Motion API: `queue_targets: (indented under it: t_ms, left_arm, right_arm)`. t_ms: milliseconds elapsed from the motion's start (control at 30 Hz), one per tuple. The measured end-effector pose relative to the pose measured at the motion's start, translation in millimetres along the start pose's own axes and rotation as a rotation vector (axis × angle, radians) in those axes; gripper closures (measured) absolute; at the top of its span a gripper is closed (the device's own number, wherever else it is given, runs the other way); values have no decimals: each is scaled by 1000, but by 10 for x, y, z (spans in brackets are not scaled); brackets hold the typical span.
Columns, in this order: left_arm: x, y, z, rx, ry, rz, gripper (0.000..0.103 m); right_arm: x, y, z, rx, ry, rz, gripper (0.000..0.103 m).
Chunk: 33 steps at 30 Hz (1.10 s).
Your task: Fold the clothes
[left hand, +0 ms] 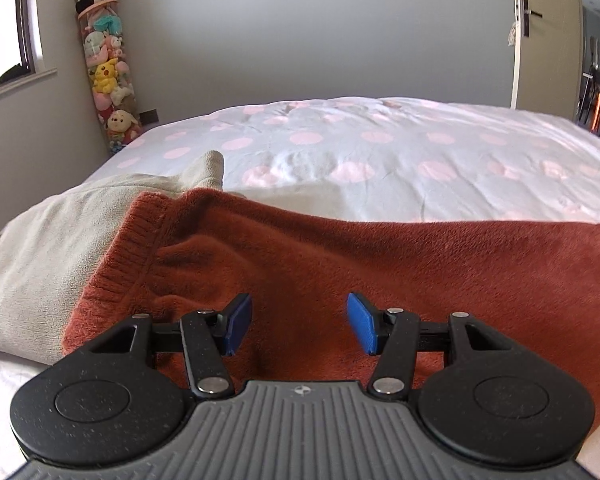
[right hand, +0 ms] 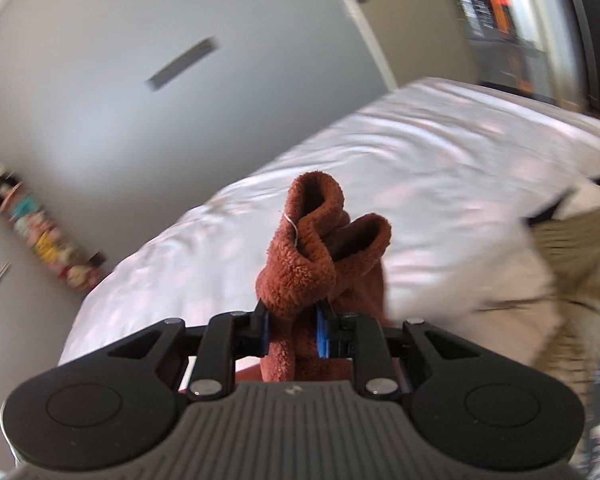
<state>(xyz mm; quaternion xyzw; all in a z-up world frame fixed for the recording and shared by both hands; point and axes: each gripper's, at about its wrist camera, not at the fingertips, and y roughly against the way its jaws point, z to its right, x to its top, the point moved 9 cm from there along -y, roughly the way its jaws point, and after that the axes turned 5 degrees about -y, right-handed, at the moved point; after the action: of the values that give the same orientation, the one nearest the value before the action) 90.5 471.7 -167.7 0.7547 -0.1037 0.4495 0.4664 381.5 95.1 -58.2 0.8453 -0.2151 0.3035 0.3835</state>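
Early stage, no finished fold visible. Rust fleece [left hand: 320, 264] lies spread along the bed's [left hand: 380, 152] near edge, its ribbed cuff end draped over a beige garment [left hand: 48, 240] at the near-left corner. Right hand-held gripper [right hand: 293, 332] is clamped on a bunched end of the fleece, held up off the bed. Left hand-held gripper [left hand: 300, 324] hangs over the fleece, jaws apart, gripping nothing. Left to do: fold, flatten, then the beige one.

Rust-red fleece garment [left hand: 340, 264] with ribbed hem of same colour. Beige cloth [left hand: 48, 240] beside it. White bed cover [left hand: 420, 160] with pale pink dots. Black grippers with blue pads [left hand: 364, 324]. Grey wall [left hand: 260, 40]. Plush toys [left hand: 104, 76] in yellow, pink, white, black.
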Motion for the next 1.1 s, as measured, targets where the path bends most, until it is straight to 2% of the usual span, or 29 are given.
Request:
queue_targets:
  t_ms: [100, 233, 333, 533, 633, 733, 900, 1100]
  left_arm:
    - [4, 6, -33, -13, 27, -5, 52]
    - [2, 8, -50, -45, 66, -15, 52]
    - [-1, 13, -27, -70, 70, -17, 52]
    - [-8, 30, 23, -130, 96, -12, 52]
    - [14, 56, 85, -186, 120, -6, 52]
    - [50, 90, 158, -200, 108, 6, 52]
    - [101, 149, 279, -251, 125, 21, 52]
    - [207, 196, 671, -377, 135, 17, 52]
  right_arm:
    - [-326, -124, -438, 2, 104, -29, 80]
    - [-926, -346, -792, -23, 215, -92, 80]
    - [-1400, -588, -920, -62, 341, -139, 80]
    - [-2199, -897, -891, -137, 509, -231, 77]
    - [-2322, -862, -944, -129, 539, -226, 63]
    - [-2352, -743, -1052, -100, 565, -212, 56]
    - [-2335, -401, -1113, -41, 535, -153, 56]
    - [-2185, -325, -942, -84, 486, -107, 58]
